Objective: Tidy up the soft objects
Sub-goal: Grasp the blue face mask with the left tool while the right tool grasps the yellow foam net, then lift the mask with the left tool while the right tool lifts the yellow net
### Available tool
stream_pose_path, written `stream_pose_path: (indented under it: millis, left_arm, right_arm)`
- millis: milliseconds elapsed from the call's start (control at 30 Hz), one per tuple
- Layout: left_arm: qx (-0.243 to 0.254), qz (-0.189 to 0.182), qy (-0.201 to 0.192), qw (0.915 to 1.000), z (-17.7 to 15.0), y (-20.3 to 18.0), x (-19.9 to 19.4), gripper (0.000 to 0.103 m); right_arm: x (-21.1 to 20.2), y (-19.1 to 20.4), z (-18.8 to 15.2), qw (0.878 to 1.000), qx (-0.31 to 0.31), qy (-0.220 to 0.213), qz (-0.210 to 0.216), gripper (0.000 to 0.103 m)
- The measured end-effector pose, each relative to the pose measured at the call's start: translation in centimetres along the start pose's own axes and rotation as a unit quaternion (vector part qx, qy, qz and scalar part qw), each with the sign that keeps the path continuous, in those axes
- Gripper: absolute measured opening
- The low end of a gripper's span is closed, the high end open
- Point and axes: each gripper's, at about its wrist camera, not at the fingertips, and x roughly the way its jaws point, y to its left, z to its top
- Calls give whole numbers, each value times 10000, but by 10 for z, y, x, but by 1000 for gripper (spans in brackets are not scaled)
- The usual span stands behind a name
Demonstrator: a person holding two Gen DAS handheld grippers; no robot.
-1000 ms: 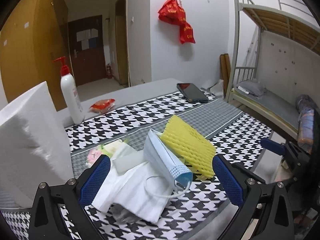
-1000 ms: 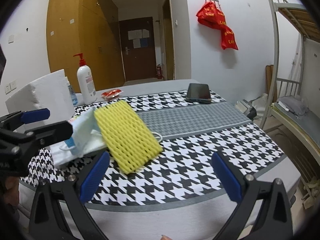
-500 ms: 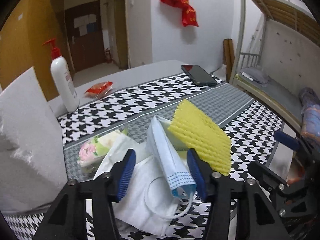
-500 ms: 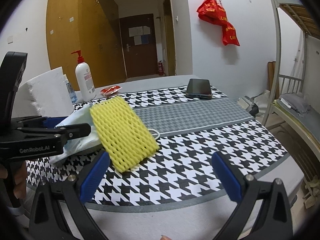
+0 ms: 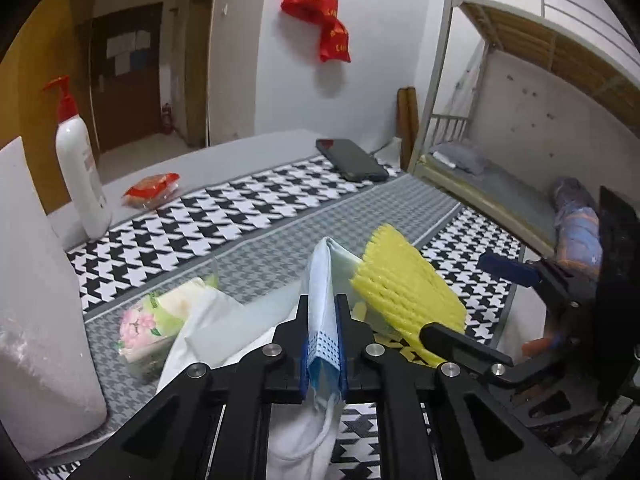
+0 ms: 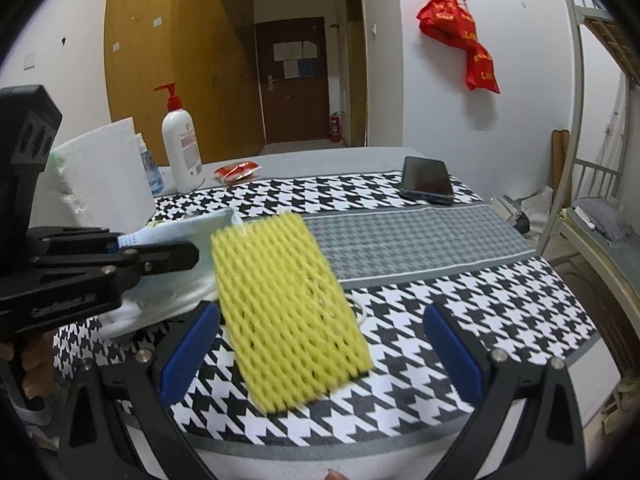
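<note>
My left gripper [image 5: 323,309] is shut on a light blue face mask [image 5: 320,276], which stands on edge between its pads with an ear loop hanging below. The mask lies on a pile of white cloth [image 5: 200,328]. A yellow foam net sleeve [image 5: 404,292] leans against the mask's right side. In the right wrist view, that yellow net [image 6: 284,312] sits between the wide-apart blue pads of my right gripper [image 6: 320,316], which is open and not pressing it. My left gripper [image 6: 160,256] comes in from the left there, held by a hand.
On the houndstooth tablecloth [image 5: 240,216] lie a floral tissue pack [image 5: 156,320], a red packet [image 5: 152,190] and a phone [image 5: 352,160]. A pump bottle [image 5: 80,168] and a white foam block [image 5: 36,300] stand at the left. A bunk bed [image 5: 500,184] is on the right.
The left jaws closed from wide open onto the blue mask. The right gripper moved forward, so the yellow net now lies between its pads.
</note>
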Motion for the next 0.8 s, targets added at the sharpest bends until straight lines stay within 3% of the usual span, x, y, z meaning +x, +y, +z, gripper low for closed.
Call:
stream_pose_path:
  millis: [233,500,567,633,800]
  left_arm:
    - [-218,-93,-107,9997,-1,13,-2,11]
    - [-266,-61,-221,9994,-3,17,-6,11]
    - [-307,-59,-207,9993,-3,19,-5,11]
    - [-361,-52,-205,9991,-3,22,-3,11]
    - [-451,-72,-215,9987,-4,27,-4,11]
  right_arm:
    - [10,3,2,9998,-123,110,115,102]
    - [18,16,-2,9976,-534,388,205,85]
    - [17,19,-3,9969,-654,402,186,78]
    - [18,22,-5,9960,-727,479,180,60]
    - [10,20,-10,9960,-747,470,131,35]
